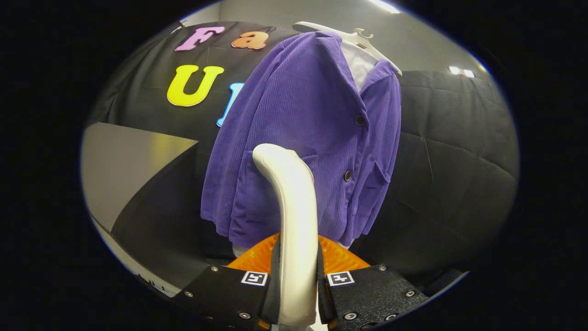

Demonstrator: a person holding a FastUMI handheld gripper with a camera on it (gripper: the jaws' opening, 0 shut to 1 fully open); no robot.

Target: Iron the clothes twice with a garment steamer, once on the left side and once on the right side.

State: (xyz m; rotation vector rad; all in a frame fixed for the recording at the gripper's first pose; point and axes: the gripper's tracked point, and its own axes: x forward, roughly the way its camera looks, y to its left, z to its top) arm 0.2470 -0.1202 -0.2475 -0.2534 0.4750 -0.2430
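Fingers (275,276) of the gripper (297,280) are clamping the white steamer (294,207), aiming it at the hanging purple jacket (298,119), probably nearing its lower front for 1 pass.

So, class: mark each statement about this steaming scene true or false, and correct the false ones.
1. The gripper is shut on the steamer. True.
2. The jacket is green. False: it is purple.
3. The jacket hangs on a white hanger. True.
4. The jacket lies flat on a table. False: it hangs upright against the black cloth wall.
5. The steamer rises between the fingers. True.
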